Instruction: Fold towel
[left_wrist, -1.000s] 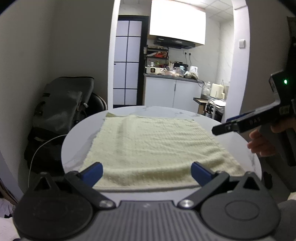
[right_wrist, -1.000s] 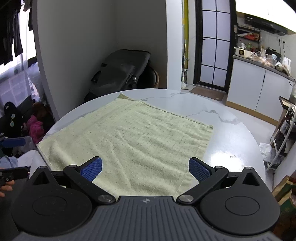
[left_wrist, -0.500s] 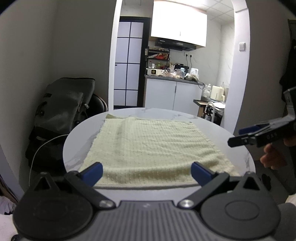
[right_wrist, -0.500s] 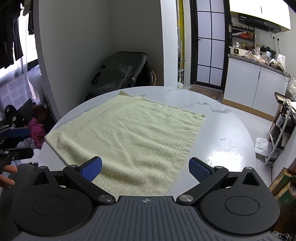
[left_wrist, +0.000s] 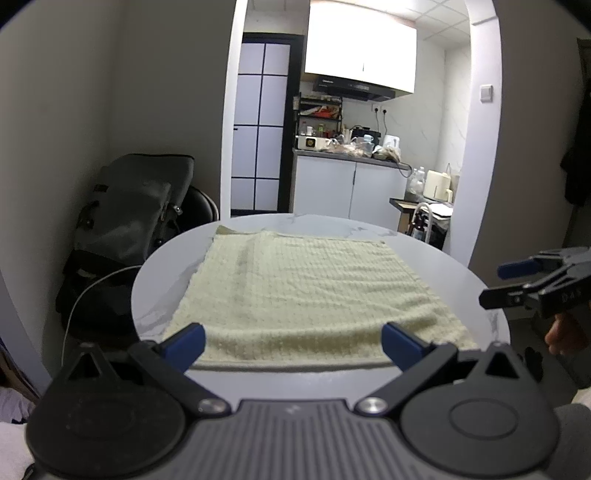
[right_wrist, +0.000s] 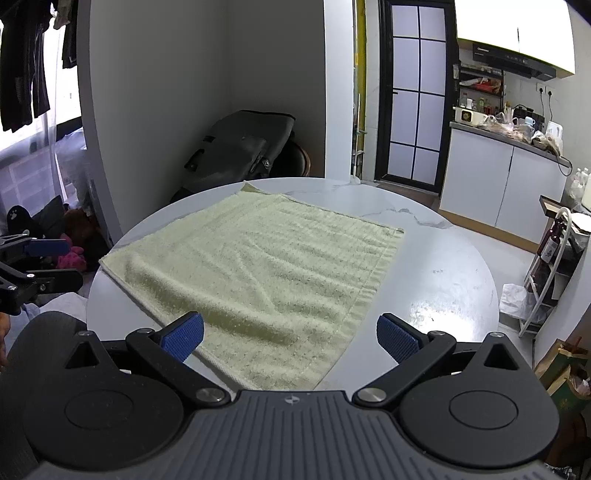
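Towel (left_wrist: 299, 291) flat — just ahead of left gripper (left_wrist: 293, 341).

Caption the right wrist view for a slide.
Open right tongs poised at the near corner of a pale green towel spread flat on a round white table.

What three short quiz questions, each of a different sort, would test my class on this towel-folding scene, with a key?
1. True or false: the pale yellow-green terry towel lies spread flat on the round white marble-look table.
2. Multiple choice: the left gripper is (A) shut on the towel, (B) open just short of the towel's near edge, (C) out of view.
3. Fill in: the right gripper is ____ and holds nothing.

Key: 1 true. 2 B. 3 open.
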